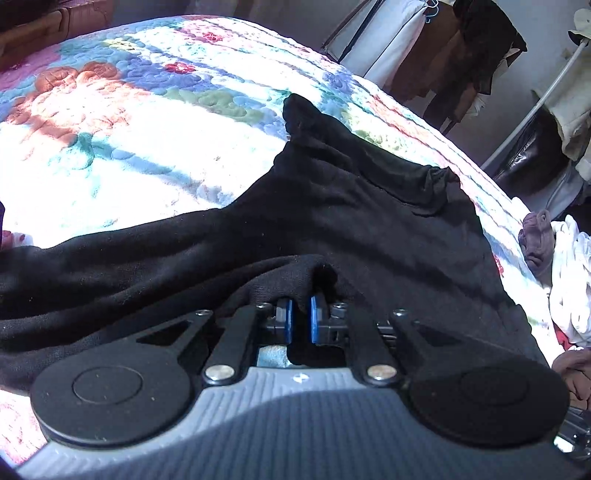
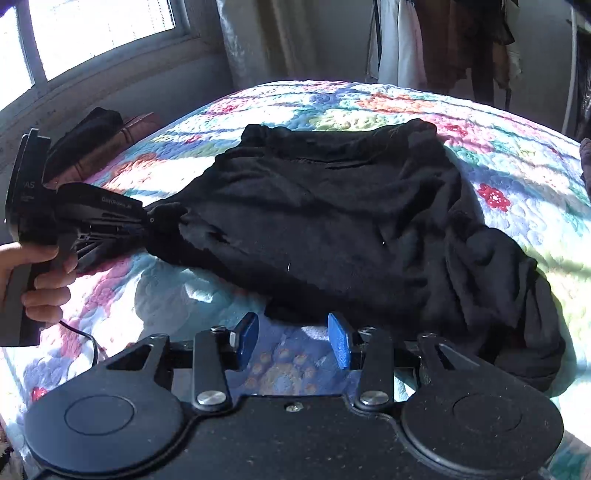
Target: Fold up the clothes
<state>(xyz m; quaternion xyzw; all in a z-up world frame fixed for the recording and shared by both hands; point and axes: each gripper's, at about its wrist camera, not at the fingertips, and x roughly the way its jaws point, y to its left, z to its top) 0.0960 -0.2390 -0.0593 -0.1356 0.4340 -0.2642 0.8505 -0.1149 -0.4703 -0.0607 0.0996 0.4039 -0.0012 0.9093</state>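
A black garment (image 1: 332,221) lies spread and rumpled on a floral quilt (image 1: 110,129). My left gripper (image 1: 301,321) is shut on a bunched edge of it, cloth pinched between the blue pads. In the right wrist view the garment (image 2: 332,221) fills the middle of the quilt (image 2: 517,184), and the left gripper (image 2: 147,221) shows at the left, held by a hand and clamped on the garment's left corner. My right gripper (image 2: 293,339) is open and empty, just short of the garment's near edge, over bare quilt.
A pile of white and mauve clothes (image 1: 557,266) sits at the bed's right edge. Hanging clothes on a rack (image 2: 461,40) stand behind the bed. A window (image 2: 92,33) is at the far left. A dark item lies on a brown bench (image 2: 110,144).
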